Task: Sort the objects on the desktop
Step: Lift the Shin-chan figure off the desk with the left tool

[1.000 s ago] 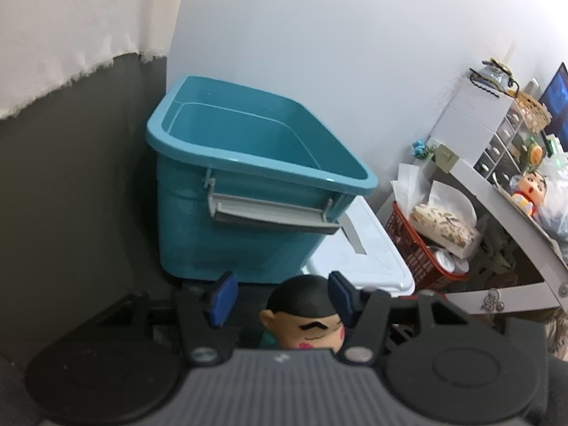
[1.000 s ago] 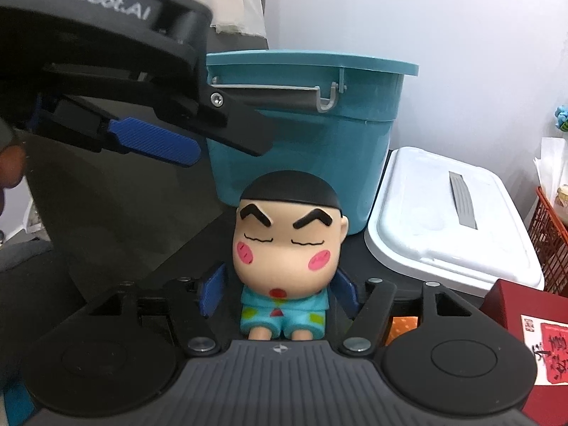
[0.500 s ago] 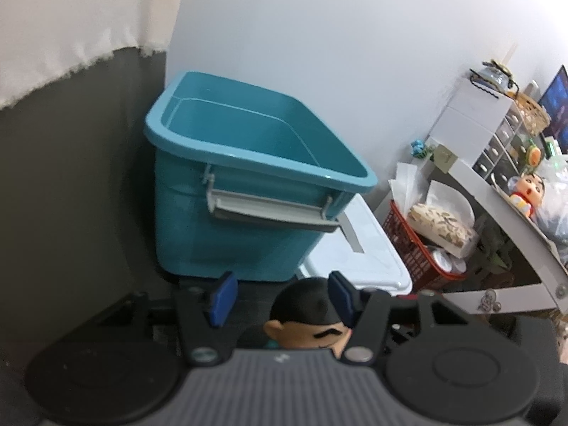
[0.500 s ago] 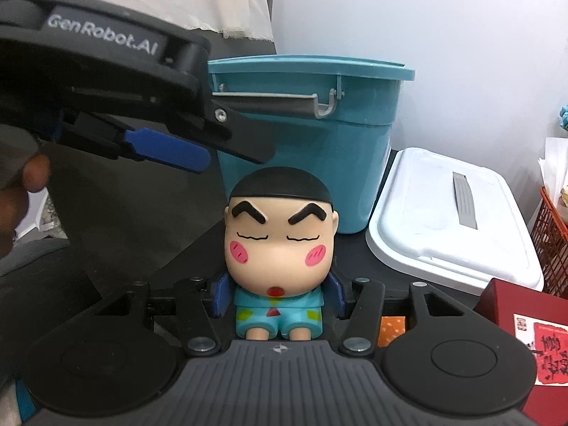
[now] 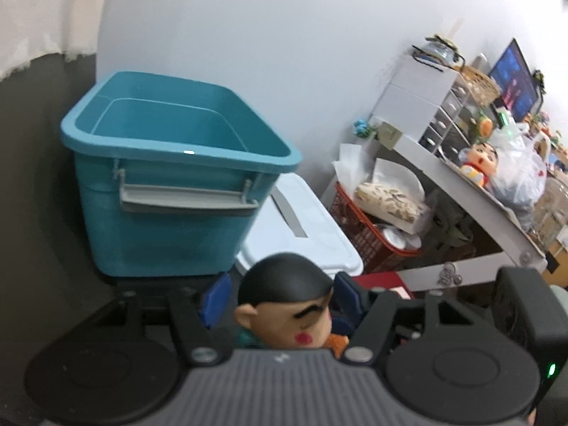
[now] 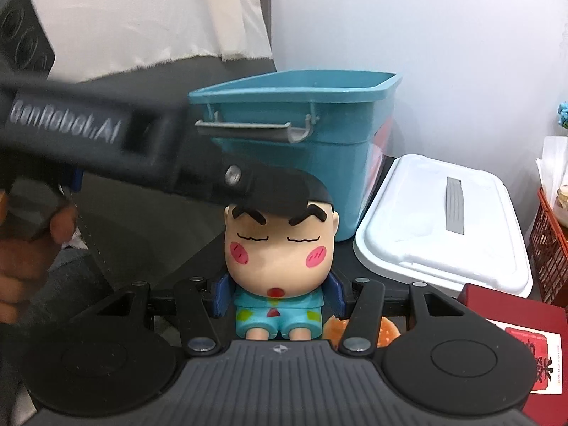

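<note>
The cartoon figurine [image 6: 280, 259] is clamped at its body between the blue pads of the right gripper [image 6: 278, 296], whose jaws are pressed on both sides. The left gripper [image 5: 280, 294] is seen with its jaws opening; the figurine's head [image 5: 285, 305] sits between them, unpressed. Beyond the jaws, the teal bin [image 5: 170, 184] stands on the counter [image 6: 202, 259], with a white lid [image 6: 440, 227] beside it.

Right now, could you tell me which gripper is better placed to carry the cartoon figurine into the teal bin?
Right. The right gripper clamps the cartoon figurine's body, facing the teal bin. The left gripper's jaws are opening around its head.
</note>
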